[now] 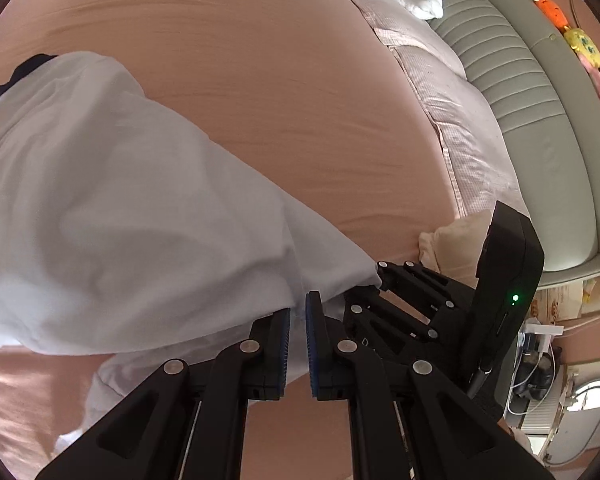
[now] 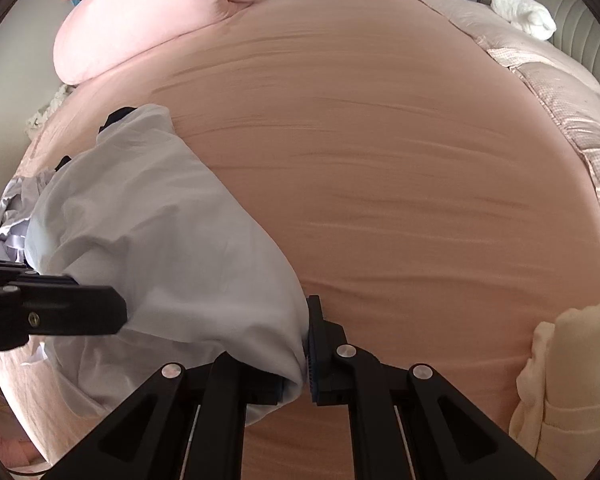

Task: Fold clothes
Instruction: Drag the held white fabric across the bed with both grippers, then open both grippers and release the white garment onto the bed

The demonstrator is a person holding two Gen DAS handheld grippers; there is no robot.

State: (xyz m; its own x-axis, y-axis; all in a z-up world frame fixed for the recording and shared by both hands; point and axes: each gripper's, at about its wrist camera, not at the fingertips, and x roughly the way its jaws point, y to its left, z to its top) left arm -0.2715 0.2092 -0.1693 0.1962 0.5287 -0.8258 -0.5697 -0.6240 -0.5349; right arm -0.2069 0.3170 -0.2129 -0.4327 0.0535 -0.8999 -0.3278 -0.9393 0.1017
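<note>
Left tool (image 1: 298, 344) and right tool (image 2: 296, 364) each pinch the white garment (image 2: 160, 240), draped toward 10 o'clock over the bed (image 2: 380, 160).

A home bedroom is showing: a peach bedsheet (image 2: 380, 160) is filling the view, padded headboard (image 1: 540, 120) at two o'clock, pink pillow (image 2: 140, 20) at eleven o'clock

a bed (image 2: 380, 152) in a smooth peach sheet carries a white garment (image 2: 148, 232) at its left. beyond the garment lies a pink pillow (image 2: 140, 12); far right, a cream folded cloth (image 2: 572, 380).
</note>
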